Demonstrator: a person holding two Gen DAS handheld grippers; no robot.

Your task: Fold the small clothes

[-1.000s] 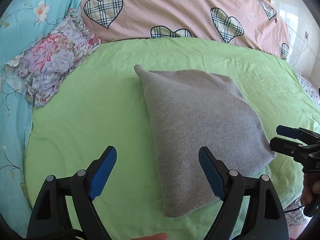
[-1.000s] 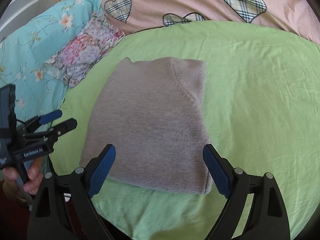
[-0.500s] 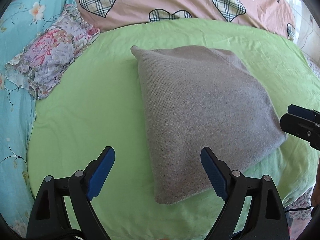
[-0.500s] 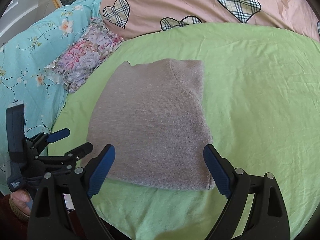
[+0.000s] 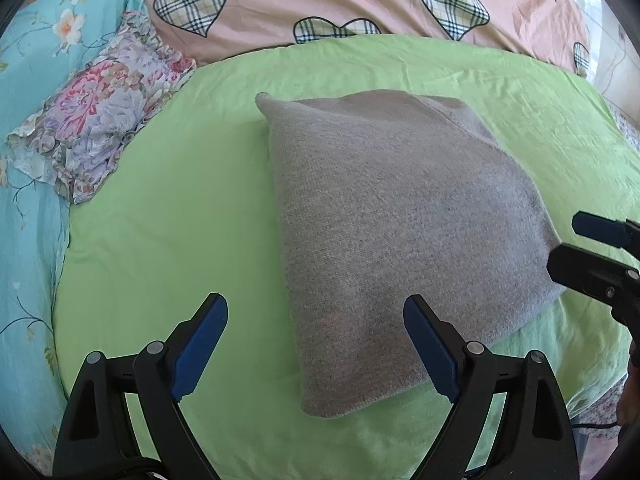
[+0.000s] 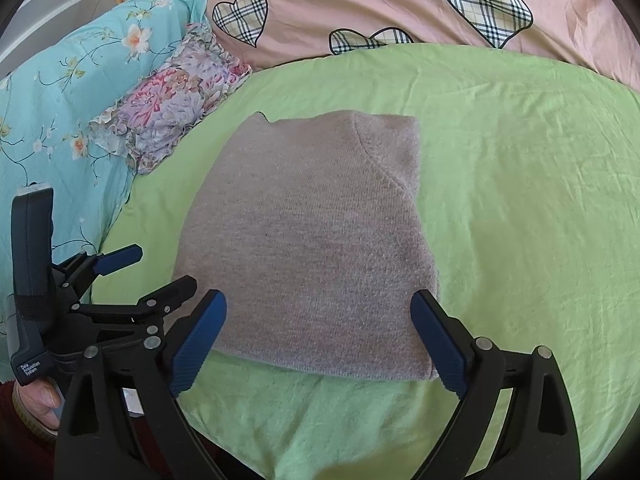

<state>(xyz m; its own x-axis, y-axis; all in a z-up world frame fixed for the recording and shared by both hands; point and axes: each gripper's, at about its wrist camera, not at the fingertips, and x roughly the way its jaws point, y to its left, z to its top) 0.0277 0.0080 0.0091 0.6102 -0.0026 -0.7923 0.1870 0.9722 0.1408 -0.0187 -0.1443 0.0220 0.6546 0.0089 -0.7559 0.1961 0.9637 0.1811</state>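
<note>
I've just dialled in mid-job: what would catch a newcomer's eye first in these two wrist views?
First, the folded grey knitted garment lying flat in the middle of the bright green bed sheet. Behind it lie a pink quilt with plaid hearts and, at the far left, a small frilled floral pillow. The left gripper and right gripper hang at its near edge, jaws wide and empty.

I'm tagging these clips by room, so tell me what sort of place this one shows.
Most likely a bedroom in a home. The folded grey sweater lies on a bed spread with a green sheet, with a pink heart-print quilt and a floral pillow at its far side.
</note>
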